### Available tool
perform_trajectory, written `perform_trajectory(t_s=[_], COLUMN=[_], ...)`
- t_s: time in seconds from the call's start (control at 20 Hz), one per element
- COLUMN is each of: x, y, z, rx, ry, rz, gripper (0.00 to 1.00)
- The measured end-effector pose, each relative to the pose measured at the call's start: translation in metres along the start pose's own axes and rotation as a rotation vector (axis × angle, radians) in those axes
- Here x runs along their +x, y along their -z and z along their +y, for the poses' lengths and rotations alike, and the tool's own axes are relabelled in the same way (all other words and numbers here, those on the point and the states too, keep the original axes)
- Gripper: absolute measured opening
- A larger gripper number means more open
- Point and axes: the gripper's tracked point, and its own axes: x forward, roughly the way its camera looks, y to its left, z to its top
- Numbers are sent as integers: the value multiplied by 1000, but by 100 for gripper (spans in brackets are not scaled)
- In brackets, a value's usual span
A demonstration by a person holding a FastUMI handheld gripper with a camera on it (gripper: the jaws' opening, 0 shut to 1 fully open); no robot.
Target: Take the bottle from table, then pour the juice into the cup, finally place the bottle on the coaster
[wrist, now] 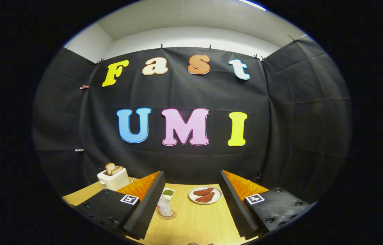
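While the gripper (191, 204) hangs above the wooden table (194, 224), its jaws stand wide apart with nothing held between them. A small clear cup (164, 207) with a pale lid sits on a round woven coaster (167, 215), just inside the left finger and touching neither finger. Beyond it, near the table's far edge, lies a small white dish (168, 193) of something green. A white plate (205, 195) carrying two reddish-brown pieces of food rests farther ahead, between the fingers. Off to the left, past the left finger, a cream toaster (113, 178) holds slices of bread upright in its slots.
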Motion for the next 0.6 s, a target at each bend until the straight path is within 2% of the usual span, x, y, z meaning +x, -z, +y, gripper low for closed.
perform_trajectory(t_s=[0.3,0.6], x=[-35,-48], y=[-2,4], z=[-2,8], rx=[-16,-32], ry=[56,57], rz=[-12,0], gripper=[97,97])
